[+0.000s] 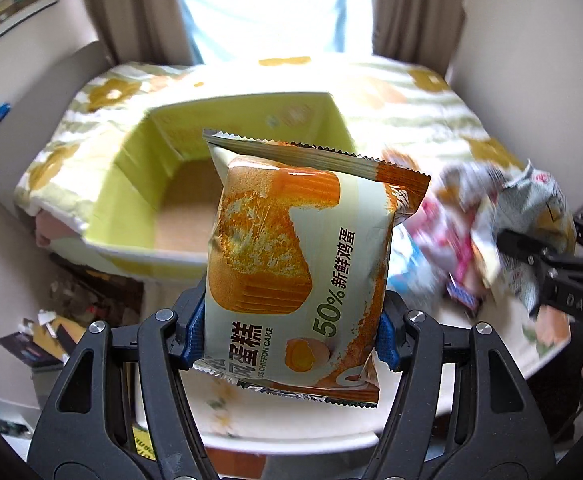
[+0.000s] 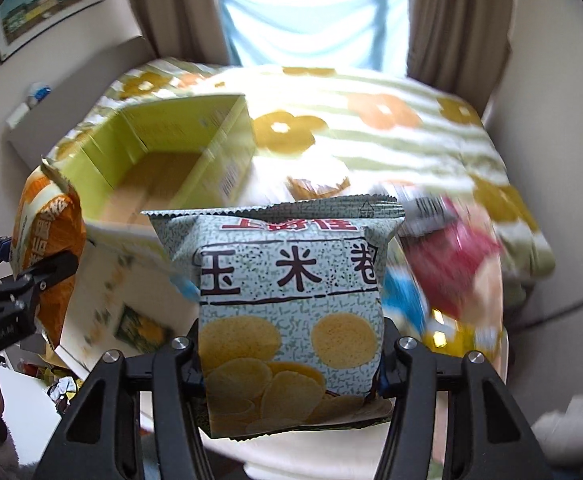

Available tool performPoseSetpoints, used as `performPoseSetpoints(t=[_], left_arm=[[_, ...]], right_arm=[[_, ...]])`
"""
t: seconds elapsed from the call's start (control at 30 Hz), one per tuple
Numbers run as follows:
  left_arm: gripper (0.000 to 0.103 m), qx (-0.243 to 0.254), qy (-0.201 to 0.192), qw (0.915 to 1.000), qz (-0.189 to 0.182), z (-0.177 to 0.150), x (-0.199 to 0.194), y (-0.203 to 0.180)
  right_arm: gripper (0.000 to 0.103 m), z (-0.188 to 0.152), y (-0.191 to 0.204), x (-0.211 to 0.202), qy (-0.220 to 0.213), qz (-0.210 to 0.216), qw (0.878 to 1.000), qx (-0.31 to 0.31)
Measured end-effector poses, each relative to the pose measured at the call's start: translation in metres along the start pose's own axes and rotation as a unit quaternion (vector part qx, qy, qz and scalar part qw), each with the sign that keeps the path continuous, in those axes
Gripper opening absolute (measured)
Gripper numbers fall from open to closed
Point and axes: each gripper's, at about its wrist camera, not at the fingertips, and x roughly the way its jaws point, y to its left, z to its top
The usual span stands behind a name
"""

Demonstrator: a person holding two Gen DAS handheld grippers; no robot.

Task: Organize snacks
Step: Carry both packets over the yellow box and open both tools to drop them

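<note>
My left gripper [image 1: 291, 340] is shut on an orange-and-cream chiffon cake packet [image 1: 295, 256], held upright above the table's near edge, in front of an open yellow-green cardboard box [image 1: 131, 168]. My right gripper [image 2: 291, 368] is shut on a pale speckled corn-snack bag [image 2: 287, 312], held upright. The box [image 2: 163, 136] lies ahead and to its left. The cake packet [image 2: 47, 240] and left gripper show at the left of the right wrist view. The corn-snack bag [image 1: 531, 216] and right gripper [image 1: 531, 256] show at the right of the left wrist view.
A flowered tablecloth [image 2: 371, 120] covers the table. A blurred heap of snack packets [image 1: 443, 232] lies right of the box, with red and blue ones [image 2: 451, 272] behind my bag. Curtains and a window stand behind. Clutter lies on the floor at lower left [image 1: 51, 328].
</note>
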Motion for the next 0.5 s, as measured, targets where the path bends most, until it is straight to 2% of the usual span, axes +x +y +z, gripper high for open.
performPoseSetpoints(t=[0.2, 0.4, 0.5], left_arm=[[0.062, -0.016, -0.023, 0.9995, 0.016, 0.053, 0.012, 0.054], [0.062, -0.019, -0.011, 0.9997, 0.013, 0.1, 0.054, 0.102], [0.062, -0.016, 0.007, 0.9998, 0.005, 0.116, 0.082, 0.119]], right_arm=[[0.052, 0.057, 0.042, 0.03, -0.007, 0.032, 0.999, -0.019], [0.052, 0.109, 0.083, 0.068, -0.002, 0.05, 0.999, -0.017], [0.052, 0.134, 0.102, 0.091, 0.007, 0.045, 0.999, -0.017]])
